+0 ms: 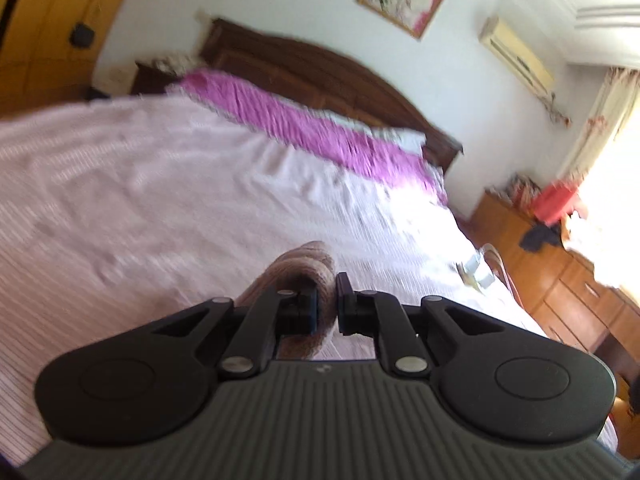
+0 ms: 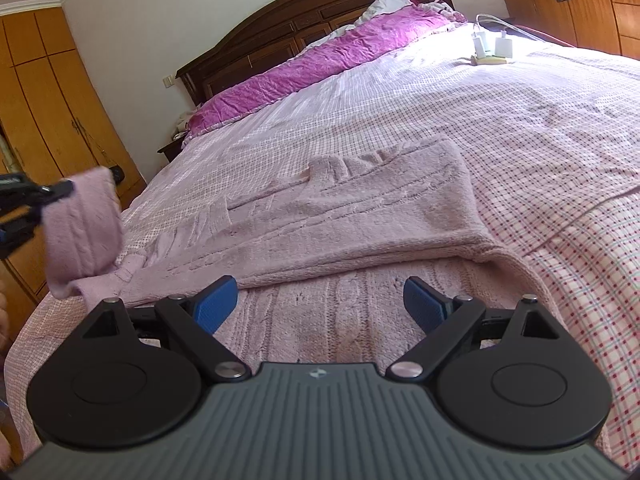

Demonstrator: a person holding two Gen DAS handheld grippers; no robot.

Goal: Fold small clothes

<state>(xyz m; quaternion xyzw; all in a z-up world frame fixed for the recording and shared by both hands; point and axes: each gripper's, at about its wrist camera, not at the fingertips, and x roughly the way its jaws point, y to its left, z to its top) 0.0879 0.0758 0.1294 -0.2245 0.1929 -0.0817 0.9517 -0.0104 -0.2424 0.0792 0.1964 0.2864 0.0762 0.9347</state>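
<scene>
Right wrist, left gripper (image 2: 60,192) lifting sweater (image 2: 360,216) sleeve edge, bedspread (image 2: 520,120) beyond.

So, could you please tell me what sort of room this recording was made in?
A home bedroom, most likely: a double bed with a dark carved wooden headboard, a purple pillow along it, and wooden wardrobes against the wall. A pink knitted sweater lies on the bedspread.

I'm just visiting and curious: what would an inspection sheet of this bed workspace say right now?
Surface: bed cover, checked pink, wrinkled.
Job's things: pink knit sweater lying partly folded; its sleeve lifted.
Clutter: white chargers on the bed's far side.
Grippers: left gripper shut on the sleeve; right gripper open above the sweater.
Cables: white leads by the chargers.
Surroundings: purple quilt, dark headboard, wooden wardrobe.
</scene>
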